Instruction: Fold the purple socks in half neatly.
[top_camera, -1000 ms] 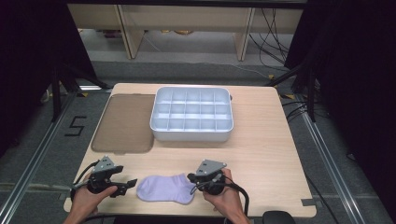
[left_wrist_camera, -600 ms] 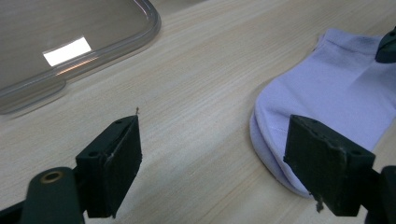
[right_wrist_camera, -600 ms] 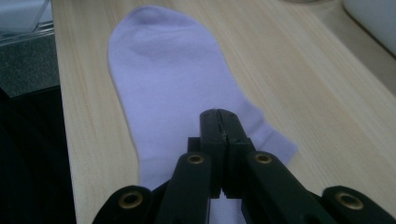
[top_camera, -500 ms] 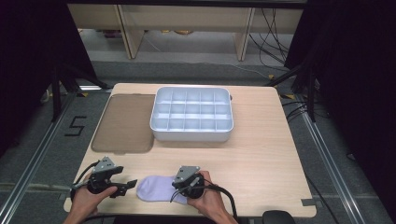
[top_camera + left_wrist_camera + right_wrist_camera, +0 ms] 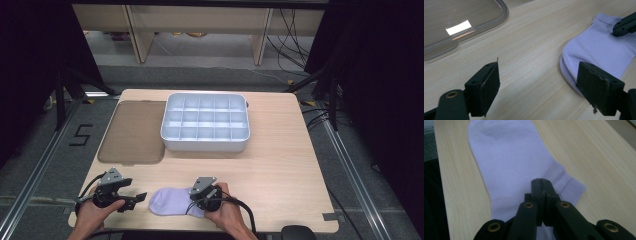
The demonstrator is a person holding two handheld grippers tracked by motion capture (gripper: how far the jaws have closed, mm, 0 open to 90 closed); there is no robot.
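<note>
Sock (image 5: pixel 172 201), pale lilac, lies flat on the counter (image 5: pixel 280 165) at 6 o'clock, well apart from the tray (image 5: pixel 205 142) at 12. My right gripper (image 5: pixel 541 185) rests on its cuff, fingers closed together, nothing visibly pinched. My left gripper (image 5: pixel 541 87) waits wide open, empty, beside the toe. Nothing lifted or packed yet.

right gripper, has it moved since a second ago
Yes. In the high view the right gripper has shifted left along the table's near edge, from beside the sock's end onto the sock, jaws shut.
</note>
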